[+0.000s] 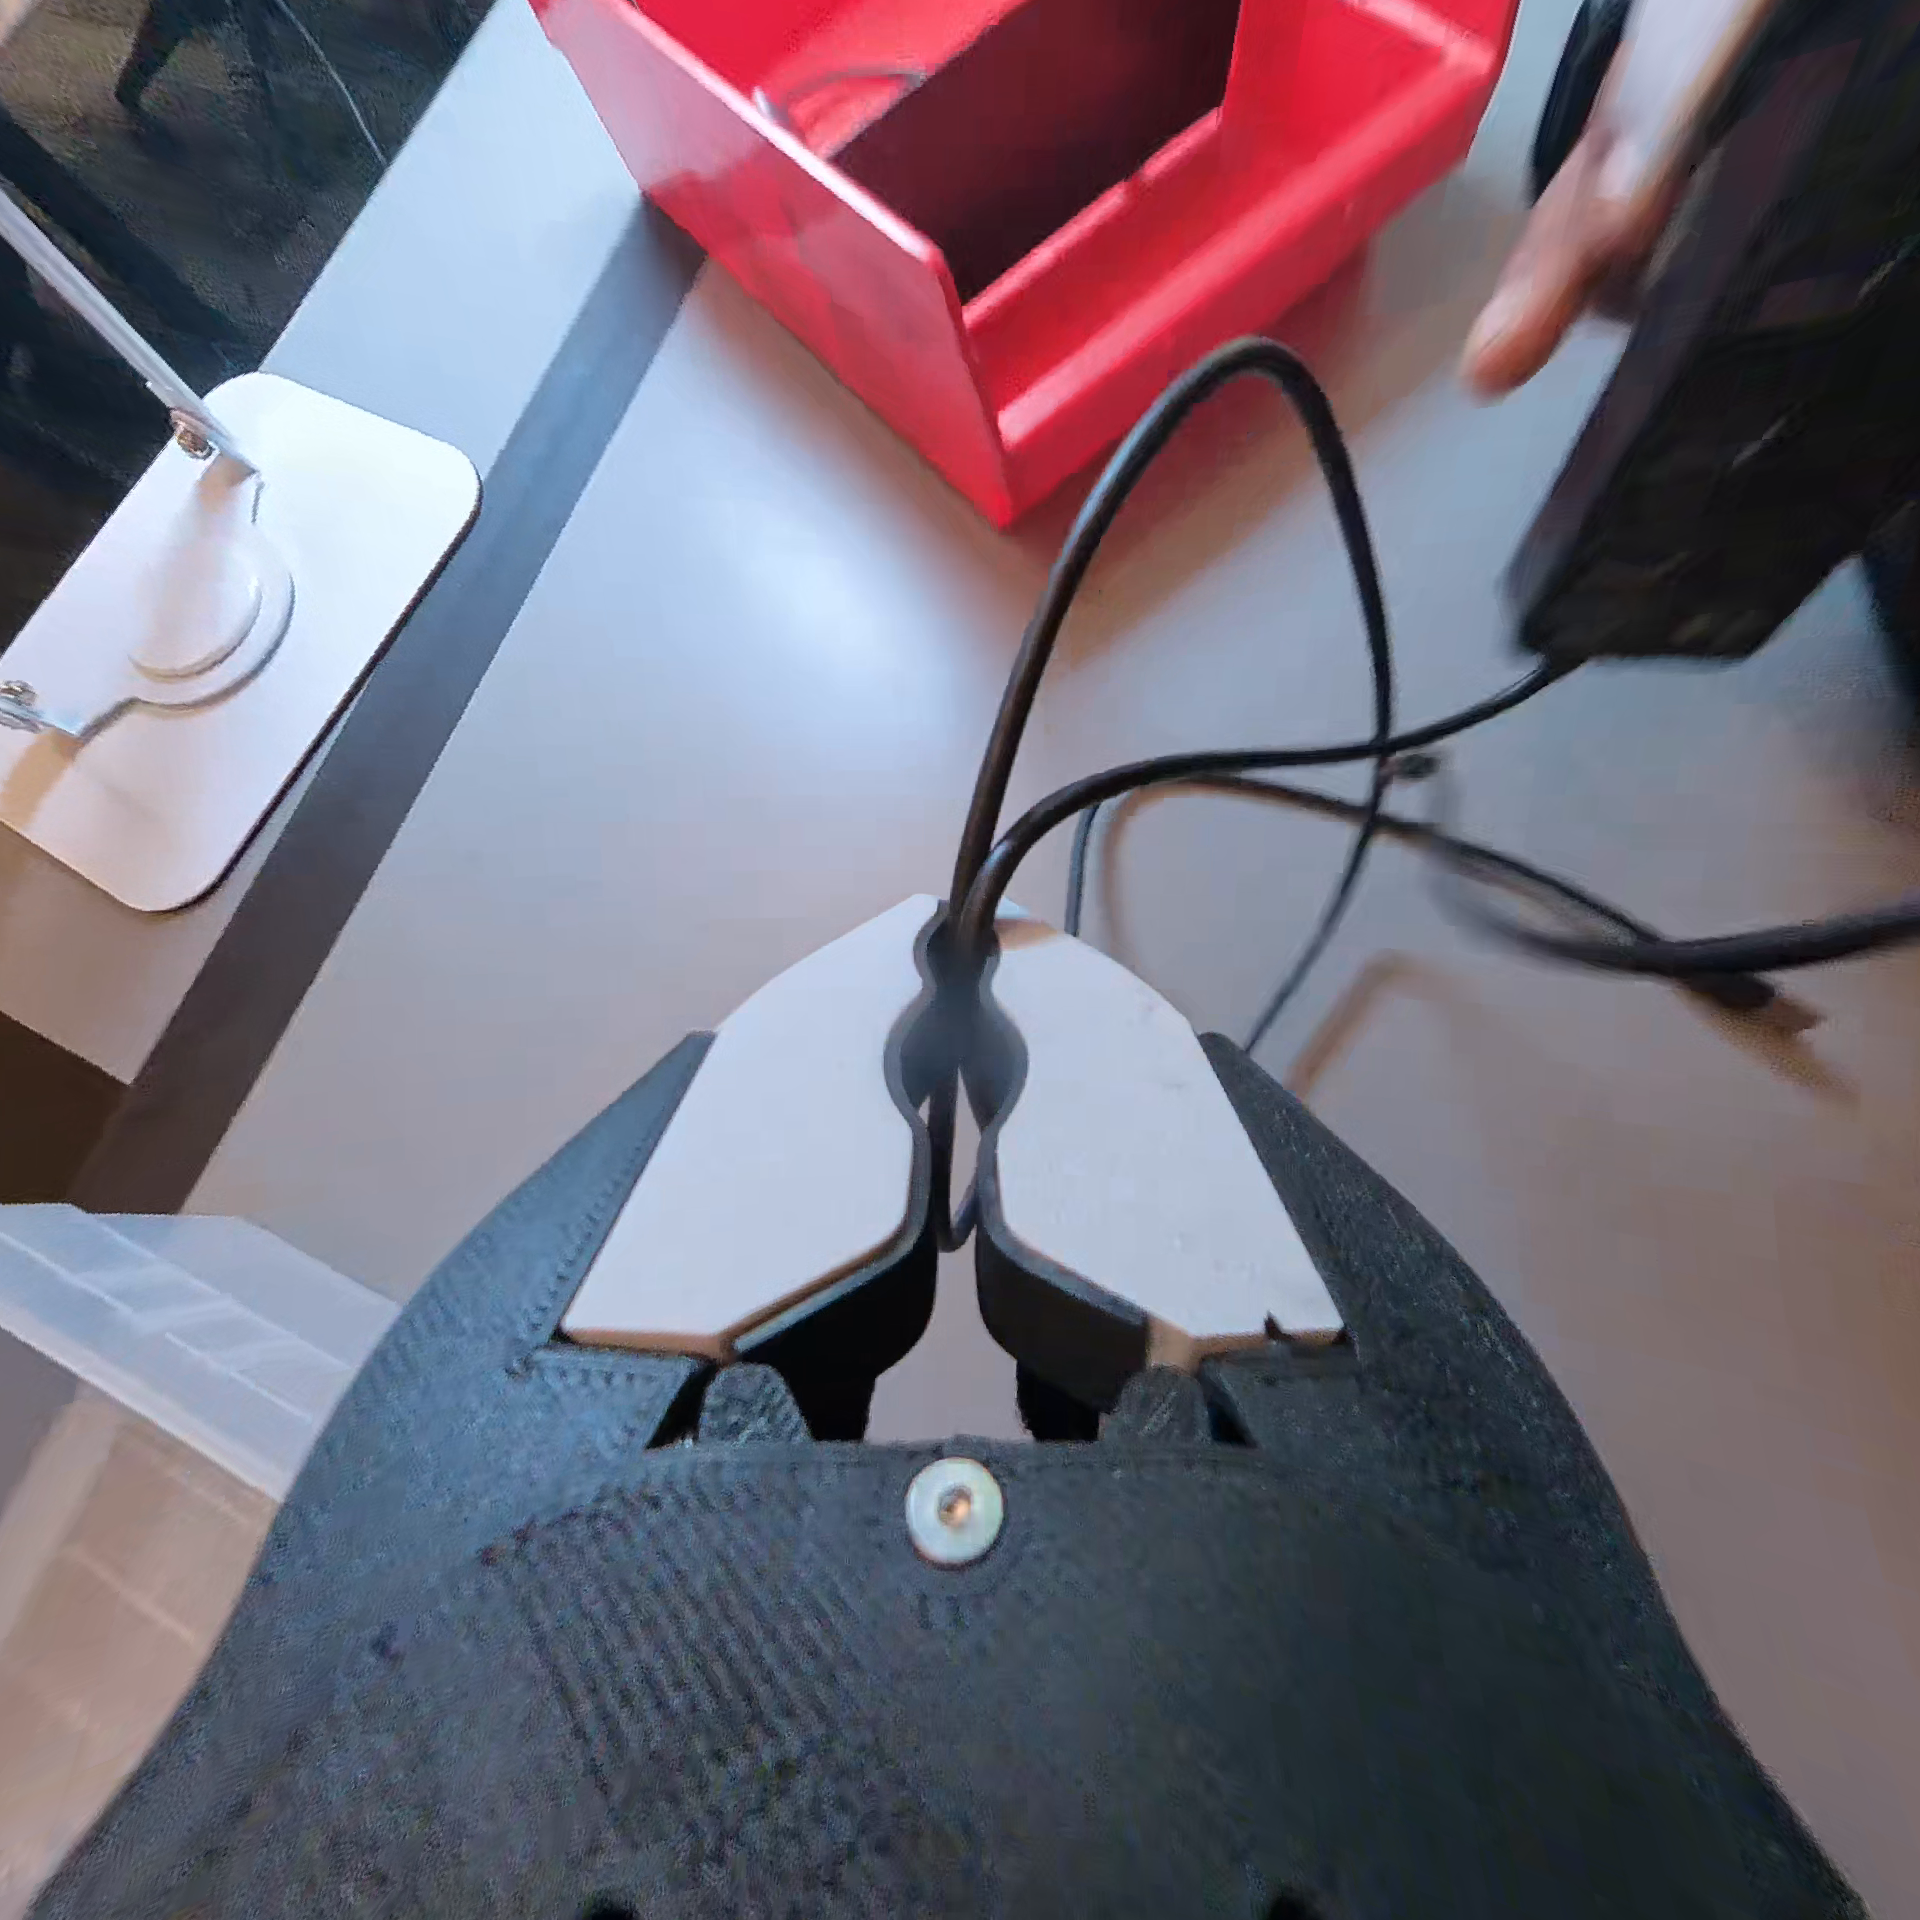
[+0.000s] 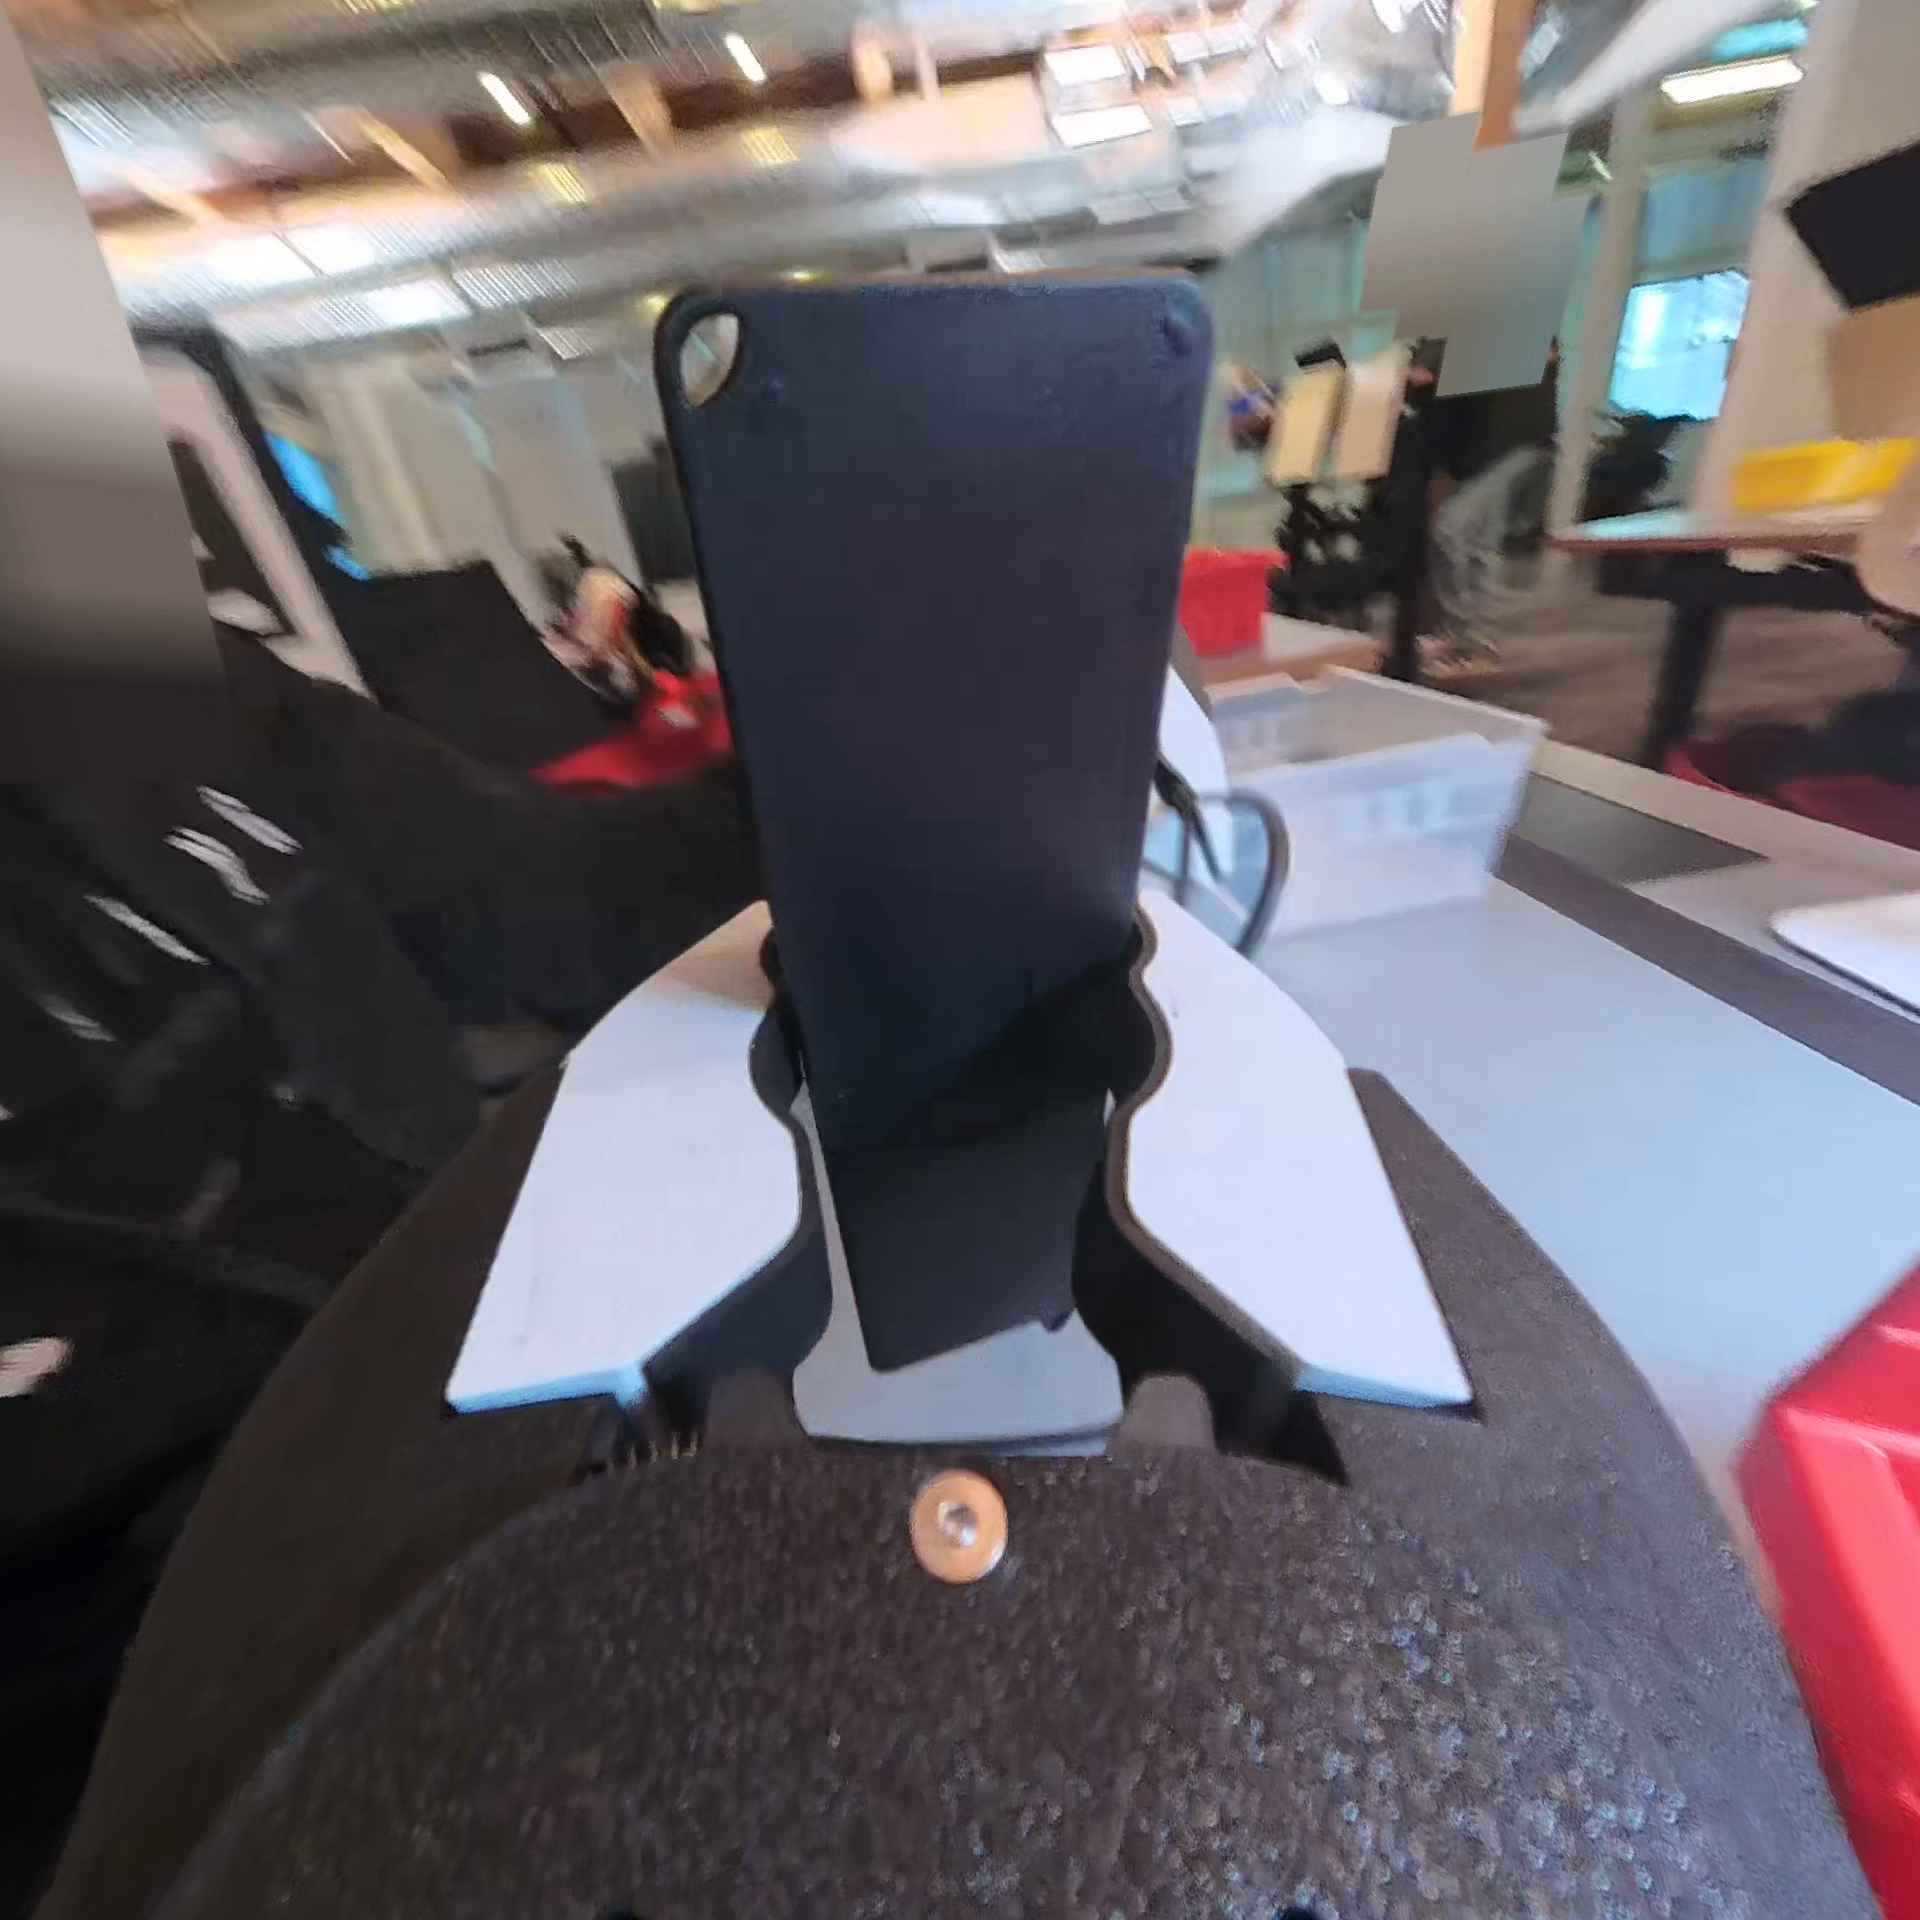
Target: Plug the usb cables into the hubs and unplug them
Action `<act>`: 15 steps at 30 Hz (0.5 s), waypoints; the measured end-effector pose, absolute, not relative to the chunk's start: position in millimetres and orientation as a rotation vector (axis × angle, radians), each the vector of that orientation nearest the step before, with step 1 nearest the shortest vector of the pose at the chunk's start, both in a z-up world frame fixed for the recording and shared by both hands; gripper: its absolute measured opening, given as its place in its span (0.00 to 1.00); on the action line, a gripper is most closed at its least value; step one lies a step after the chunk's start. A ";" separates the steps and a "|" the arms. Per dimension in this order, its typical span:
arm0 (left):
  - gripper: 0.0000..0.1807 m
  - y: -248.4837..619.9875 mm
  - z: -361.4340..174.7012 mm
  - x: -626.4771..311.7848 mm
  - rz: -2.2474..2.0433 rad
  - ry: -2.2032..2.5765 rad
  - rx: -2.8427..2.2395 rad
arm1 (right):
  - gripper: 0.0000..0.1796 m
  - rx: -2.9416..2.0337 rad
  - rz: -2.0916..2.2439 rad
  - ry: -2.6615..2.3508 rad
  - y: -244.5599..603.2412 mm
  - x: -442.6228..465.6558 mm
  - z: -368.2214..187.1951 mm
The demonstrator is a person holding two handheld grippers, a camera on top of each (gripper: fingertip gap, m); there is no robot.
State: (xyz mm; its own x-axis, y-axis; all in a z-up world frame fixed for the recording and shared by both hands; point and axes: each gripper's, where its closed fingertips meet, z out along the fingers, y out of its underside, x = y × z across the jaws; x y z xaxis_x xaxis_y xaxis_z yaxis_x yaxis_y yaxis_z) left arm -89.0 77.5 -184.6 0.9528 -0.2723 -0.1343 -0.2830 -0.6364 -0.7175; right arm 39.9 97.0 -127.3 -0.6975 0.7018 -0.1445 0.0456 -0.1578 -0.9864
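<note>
My left gripper (image 1: pixel 961 935) is shut on two thin black usb cables (image 1: pixel 1049 582), which loop up from between its white fingers over the grey table (image 1: pixel 727 644). One cable runs right to a black flat hub (image 1: pixel 1745 416) held up at the right edge, with a hand (image 1: pixel 1558 270) behind it. A loose plug end (image 1: pixel 1766 1003) lies blurred on the table at the right. In the right wrist view, my right gripper (image 2: pixel 951 966) is shut on the same black hub (image 2: pixel 935 675). It holds it upright above the table, with its flat back towards the camera.
An open red bin (image 1: pixel 1039 208) stands at the back of the table, and its corner shows in the right wrist view (image 2: pixel 1839 1538). A white stand base (image 1: pixel 229 623) sits on the left. A clear plastic box (image 1: pixel 156 1320) is at the near left and also shows in the right wrist view (image 2: pixel 1371 790). Spacing between my two grippers at the tips: around 15 cm.
</note>
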 end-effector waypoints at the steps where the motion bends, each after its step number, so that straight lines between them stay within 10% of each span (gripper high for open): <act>1: 0.00 77.2 -179.1 -84.0 -0.017 0.371 -2.273 | 0.32 -0.869 1.802 -1.696 93.9 32.6 -136.4; 15: 0.03 48.3 -212.4 -16.3 -0.135 0.810 -2.415 | 0.32 -0.709 0.758 -1.781 96.0 -7.1 -177.8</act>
